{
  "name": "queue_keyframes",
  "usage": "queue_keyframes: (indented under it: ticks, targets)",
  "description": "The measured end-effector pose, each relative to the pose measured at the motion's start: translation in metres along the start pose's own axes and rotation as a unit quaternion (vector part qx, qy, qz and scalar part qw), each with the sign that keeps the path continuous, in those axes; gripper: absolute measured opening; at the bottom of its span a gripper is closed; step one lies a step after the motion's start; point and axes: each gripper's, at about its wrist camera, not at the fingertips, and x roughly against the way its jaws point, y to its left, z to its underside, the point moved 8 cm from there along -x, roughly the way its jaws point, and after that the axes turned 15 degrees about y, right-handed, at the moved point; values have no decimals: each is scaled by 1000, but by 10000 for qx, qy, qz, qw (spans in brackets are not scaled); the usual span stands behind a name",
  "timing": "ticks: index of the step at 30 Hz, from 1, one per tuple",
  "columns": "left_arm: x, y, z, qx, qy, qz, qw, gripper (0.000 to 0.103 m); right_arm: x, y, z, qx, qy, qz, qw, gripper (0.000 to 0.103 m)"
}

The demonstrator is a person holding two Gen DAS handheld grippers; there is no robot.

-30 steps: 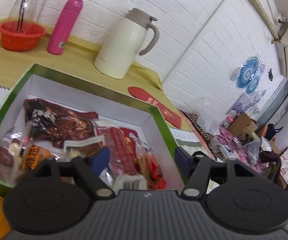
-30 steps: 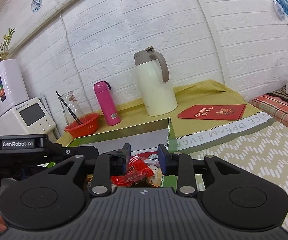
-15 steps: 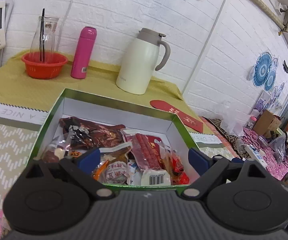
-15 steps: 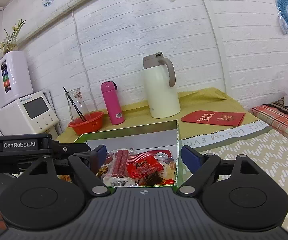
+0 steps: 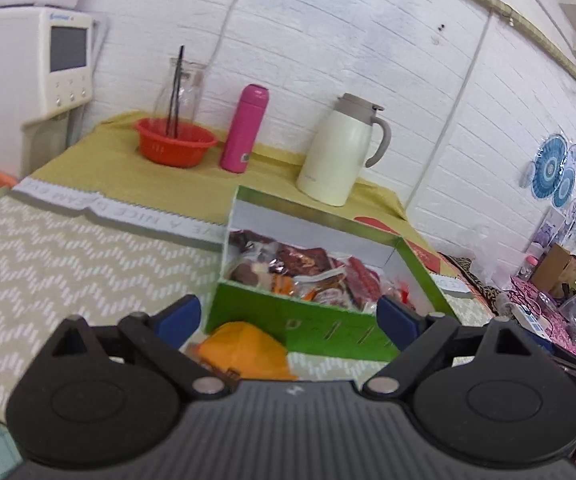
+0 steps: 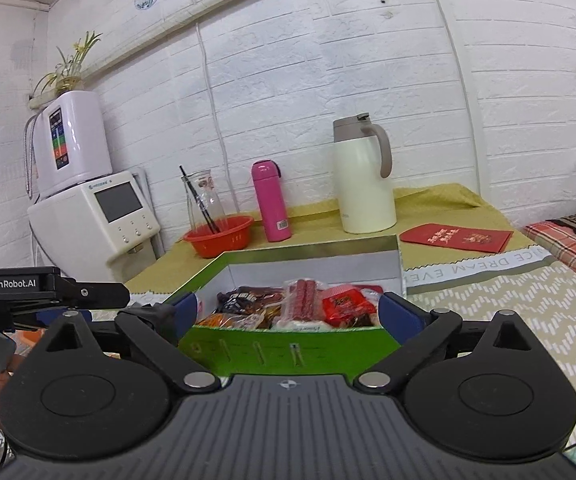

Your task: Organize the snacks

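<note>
A green box (image 5: 300, 322) with white inner walls holds several snack packets (image 5: 308, 272); it also shows in the right wrist view (image 6: 288, 346), with a red packet (image 6: 342, 306) near its right side. An orange packet (image 5: 244, 350) lies on the mat in front of the box. My left gripper (image 5: 288, 318) is open and empty, above the orange packet, near the box's front wall. My right gripper (image 6: 288, 310) is open and empty, pulled back in front of the box. The left gripper's body (image 6: 40, 294) shows at the left of the right wrist view.
A cream jug (image 6: 362, 178), pink flask (image 6: 271, 202) and red bowl (image 6: 220, 234) with a glass carafe stand behind the box on a yellow cloth. A red envelope (image 6: 456, 237) lies right of it. A white appliance (image 6: 100, 216) stands left. A zigzag mat (image 5: 68, 252) covers the table.
Both grippers opened wide and drew back out of the box. The left gripper swung left and lower, so the orange packet in front of the box came into view.
</note>
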Motion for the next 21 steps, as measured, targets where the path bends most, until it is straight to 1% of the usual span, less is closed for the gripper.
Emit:
queue_keyframes:
  ticks: [2, 5, 8, 11, 15, 18, 19, 20, 21]
  targets:
    - [8, 15, 13, 100, 90, 148, 9998, 90, -3, 11, 9, 113, 151, -128, 9997, 103]
    - [19, 33, 32, 272, 211, 214, 9992, 90, -17, 33, 24, 381, 480, -326, 9976, 103]
    - [29, 49, 49, 403, 264, 141, 9987, 90, -34, 58, 37, 805, 817, -463, 9923, 103]
    - [37, 62, 61, 559, 239, 111, 9981, 90, -49, 87, 44, 1292, 999, -568, 9849, 103]
    - [44, 78, 68, 868, 272, 217, 9956, 90, -71, 115, 47, 1856, 1075, -496, 9755, 103]
    - [48, 85, 69, 925, 236, 214, 9952, 90, -88, 127, 48, 2253, 1055, -303, 9681, 99]
    - [49, 85, 69, 940, 240, 246, 9950, 90, -92, 129, 48, 2349, 1026, -253, 9663, 93]
    - [49, 85, 69, 946, 254, 287, 9948, 90, -95, 131, 48, 2436, 981, -218, 9647, 80]
    - [49, 84, 70, 939, 267, 322, 9947, 90, -98, 131, 48, 2490, 1008, -233, 9630, 55]
